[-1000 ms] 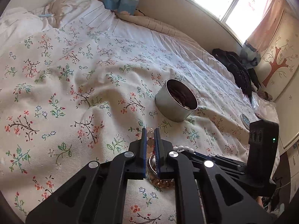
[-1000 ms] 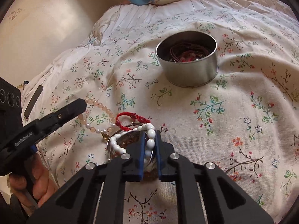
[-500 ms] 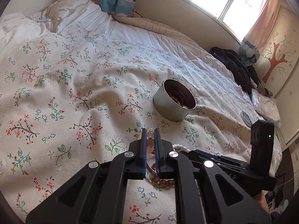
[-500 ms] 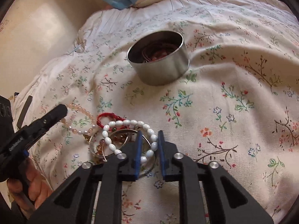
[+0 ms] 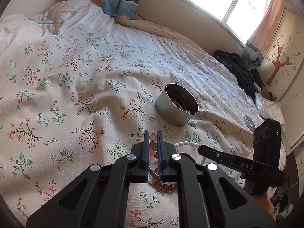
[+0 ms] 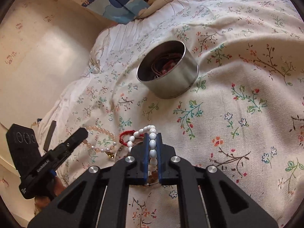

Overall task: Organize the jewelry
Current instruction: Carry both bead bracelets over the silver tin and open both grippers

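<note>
A round metal tin [image 5: 176, 107] with dark jewelry inside stands on the floral bedsheet; it also shows in the right wrist view [image 6: 167, 71]. A pile of jewelry lies in front of it: a white bead bracelet [image 6: 141, 133], a red cord bracelet [image 6: 125, 135], a pink bead bracelet [image 6: 98, 131] and amber beads [image 5: 165, 186]. My left gripper [image 5: 152, 134] is shut on the pink bead bracelet [image 5: 153, 138]. My right gripper [image 6: 152, 135] is shut on the white bead bracelet, whose beads sit between its fingers.
The bedsheet [image 5: 76, 95] is wrinkled and soft. A blue patterned pillow [image 5: 121, 0] lies at the head of the bed. Dark clothes [image 5: 241, 72] lie at the far right edge, near the window. A wall runs along the bed's left side [image 6: 38, 57].
My right gripper opened slightly, then closed on the white bead bracelet, and the tin now sits further right in its view. My left gripper stayed shut on the pink beads.
</note>
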Demonstrator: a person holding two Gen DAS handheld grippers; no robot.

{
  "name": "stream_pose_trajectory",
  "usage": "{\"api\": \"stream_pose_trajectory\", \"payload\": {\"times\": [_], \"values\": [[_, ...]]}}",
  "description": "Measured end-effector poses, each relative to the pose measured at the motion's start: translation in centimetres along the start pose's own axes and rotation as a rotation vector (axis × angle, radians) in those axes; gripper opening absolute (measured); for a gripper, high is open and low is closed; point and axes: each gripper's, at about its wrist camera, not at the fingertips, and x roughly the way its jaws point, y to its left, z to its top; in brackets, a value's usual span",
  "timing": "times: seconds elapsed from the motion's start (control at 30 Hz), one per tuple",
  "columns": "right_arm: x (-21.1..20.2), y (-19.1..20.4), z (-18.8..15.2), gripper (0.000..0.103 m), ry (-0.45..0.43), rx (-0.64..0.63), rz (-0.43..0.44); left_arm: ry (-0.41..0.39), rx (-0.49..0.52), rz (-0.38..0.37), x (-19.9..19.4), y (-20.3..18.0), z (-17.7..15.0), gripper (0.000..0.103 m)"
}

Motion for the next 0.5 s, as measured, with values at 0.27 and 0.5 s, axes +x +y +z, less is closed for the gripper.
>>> {"api": "stream_pose_trajectory", "payload": {"times": [0.27,0.5], "values": [[-3.3,1.8,0.4,0.008,-0.139,-0.056,0.104,-0.083,0.049,-0.051,-1.7,-1.5,0.2,0.007],[-4.5,2.1,0.8,0.008,-0.212,-0.068,0.085,-0.086,0.144,-0.031,-1.2,-4.1,-0.2,0.007]]}}
